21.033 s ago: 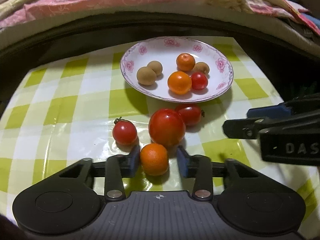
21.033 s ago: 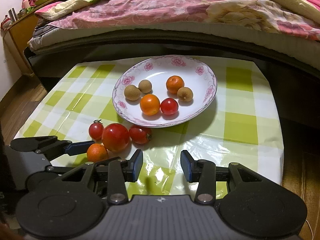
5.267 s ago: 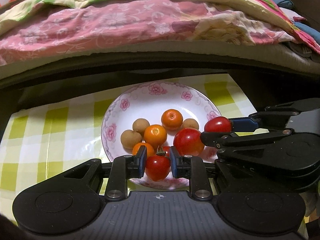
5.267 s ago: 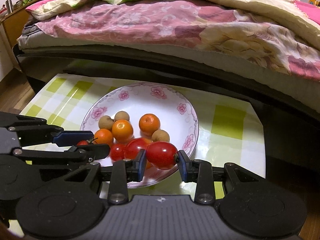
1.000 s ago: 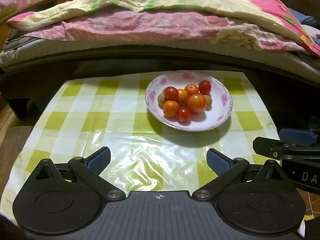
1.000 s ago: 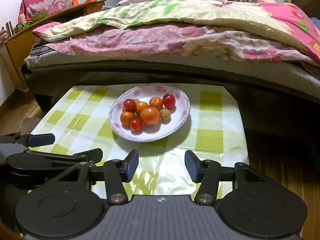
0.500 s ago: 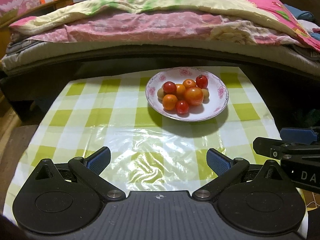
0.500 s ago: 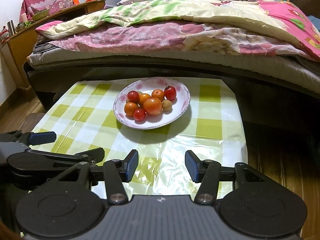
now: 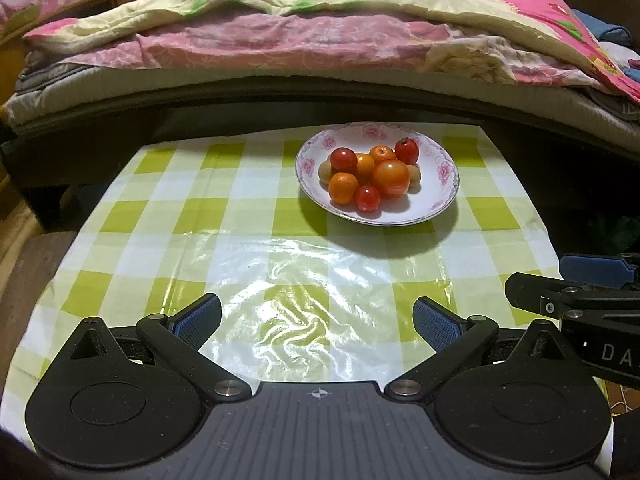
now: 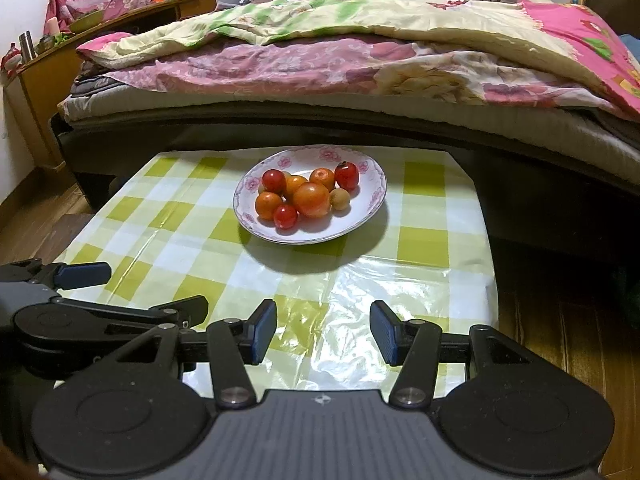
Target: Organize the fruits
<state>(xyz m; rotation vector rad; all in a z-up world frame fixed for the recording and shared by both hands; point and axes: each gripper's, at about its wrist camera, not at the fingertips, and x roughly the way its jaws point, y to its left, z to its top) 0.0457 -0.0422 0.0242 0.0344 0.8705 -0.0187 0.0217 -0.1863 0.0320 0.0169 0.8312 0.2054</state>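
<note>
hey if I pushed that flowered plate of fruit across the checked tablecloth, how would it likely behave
The plate would probably slide easily: the tablecloth looks glossy, like plastic film. The fruit is round and heaped loosely, and the plate is shallow, so a jolt could likely roll a tomato near the edge out. The film already looks wrinkled, so it may bunch up ahead of the plate.

I am looking into a home bedroom: a bed (image 10: 360,92) heaped with floral quilts (image 10: 320,52) runs along the desk's far edge, a wooden cabinet (image 10: 52,68) beyond its left corner, plank floor (image 10: 560,320) below.
</note>
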